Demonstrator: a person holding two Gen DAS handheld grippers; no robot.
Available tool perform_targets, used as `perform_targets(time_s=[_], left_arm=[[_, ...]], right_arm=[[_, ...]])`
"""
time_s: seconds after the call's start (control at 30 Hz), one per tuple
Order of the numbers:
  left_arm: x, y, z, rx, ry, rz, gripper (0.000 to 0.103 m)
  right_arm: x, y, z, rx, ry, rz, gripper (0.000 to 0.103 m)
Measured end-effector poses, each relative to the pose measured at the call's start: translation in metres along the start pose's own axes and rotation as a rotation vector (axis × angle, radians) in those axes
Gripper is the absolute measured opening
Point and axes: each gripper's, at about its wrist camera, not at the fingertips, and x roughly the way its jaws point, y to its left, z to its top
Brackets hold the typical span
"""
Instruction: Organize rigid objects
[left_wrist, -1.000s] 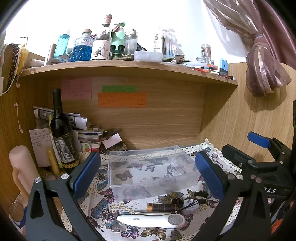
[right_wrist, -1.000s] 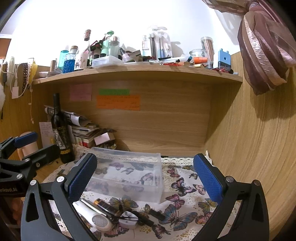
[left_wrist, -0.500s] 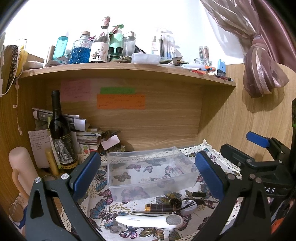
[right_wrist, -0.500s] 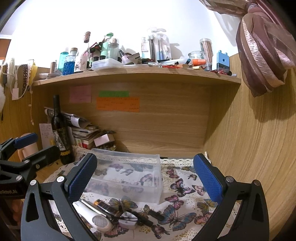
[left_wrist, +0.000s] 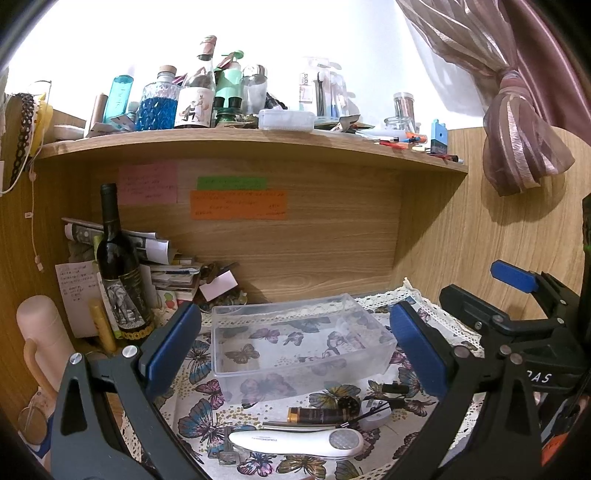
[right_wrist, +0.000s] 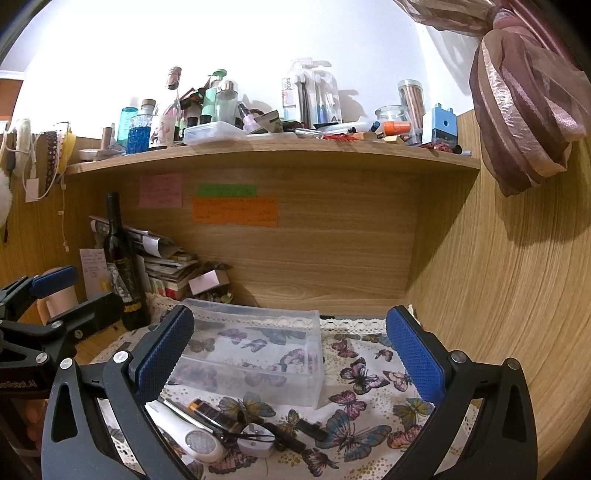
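Note:
An empty clear plastic box (left_wrist: 299, 343) stands on the butterfly cloth (left_wrist: 199, 410); it also shows in the right wrist view (right_wrist: 255, 354). In front of it lie a white handheld device (left_wrist: 295, 441), a brown tube (left_wrist: 314, 414), a small round white gadget (right_wrist: 255, 443) and black sticks (right_wrist: 306, 430). My left gripper (left_wrist: 295, 347) is open and empty, held above these items. My right gripper (right_wrist: 291, 354) is open and empty, to the right of the left one, and also shows in the left wrist view (left_wrist: 517, 325).
A dark wine bottle (left_wrist: 120, 273) and stacked papers (left_wrist: 166, 273) stand at the back left. A pink cylinder (left_wrist: 40, 339) is at far left. The shelf above (left_wrist: 258, 140) is crowded with bottles. Wooden walls close the back and right side (right_wrist: 498, 295).
Both views drift slightly; the box and the items sit a little lower and nearer. Nothing was grasped or moved.

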Motion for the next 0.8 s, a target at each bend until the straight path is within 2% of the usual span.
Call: perform_targets(time_s=[0.6,0.8], left_arm=[[-0.0011,0.0006,-0.0011,-0.007,0.003,-0.002,0.103],[0.0044,0.0019,-0.005,-0.008,0.028,-0.003,0.103]], right_arm=[[-0.0016,0.0044,0.0009,-0.008,-0.008,0.012,0.103],[0.0036,0.0,-0.003,0.012,0.001,0.035,0.103]])
